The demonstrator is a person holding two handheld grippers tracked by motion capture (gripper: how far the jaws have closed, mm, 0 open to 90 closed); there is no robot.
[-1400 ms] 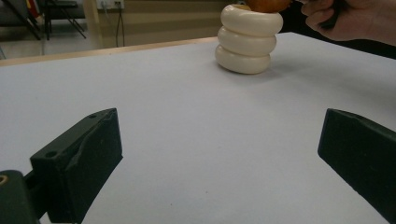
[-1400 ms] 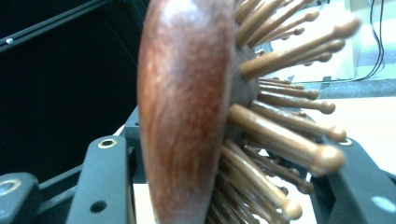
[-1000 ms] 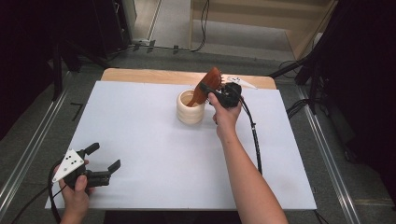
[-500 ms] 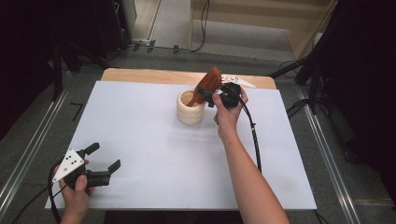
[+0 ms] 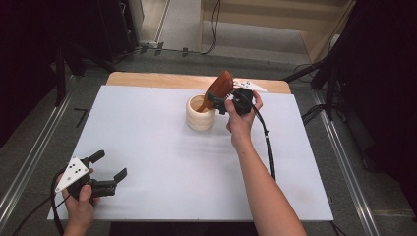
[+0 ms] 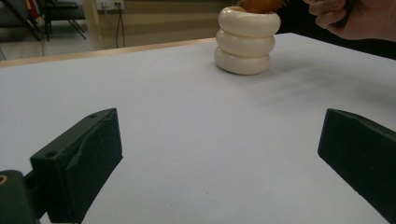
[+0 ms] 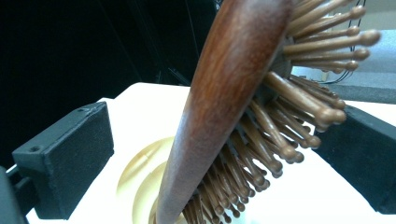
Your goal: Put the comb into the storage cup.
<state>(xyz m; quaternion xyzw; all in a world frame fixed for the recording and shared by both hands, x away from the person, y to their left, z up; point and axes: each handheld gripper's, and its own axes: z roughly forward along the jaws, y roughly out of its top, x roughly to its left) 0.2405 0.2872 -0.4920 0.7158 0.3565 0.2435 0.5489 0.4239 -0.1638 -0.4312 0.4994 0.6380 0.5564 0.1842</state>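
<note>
Quick count of what's on the table: one wooden hairbrush (image 5: pixel 220 88), one cream ribbed cup (image 5: pixel 200 114) that it's standing in, one big white sheet (image 5: pixel 162 147) covering the tabletop, and two handheld grippers, left (image 5: pixel 109 166) and right (image 5: pixel 220 101).

Between the right claw's black jaws stands a reddish-brown wooden hairbrush (image 7: pixel 224 107) with lighter brown pegs. Just below it sits a cream ribbed cup (image 5: pixel 200 113), pale tan inside. The white sheet (image 5: pixel 162 157) lies under both claws, edged beyond the cup by light wood table (image 5: pixel 147 79). The left claw (image 5: pixel 109 169) is black with a grey, dotted plate.
</note>
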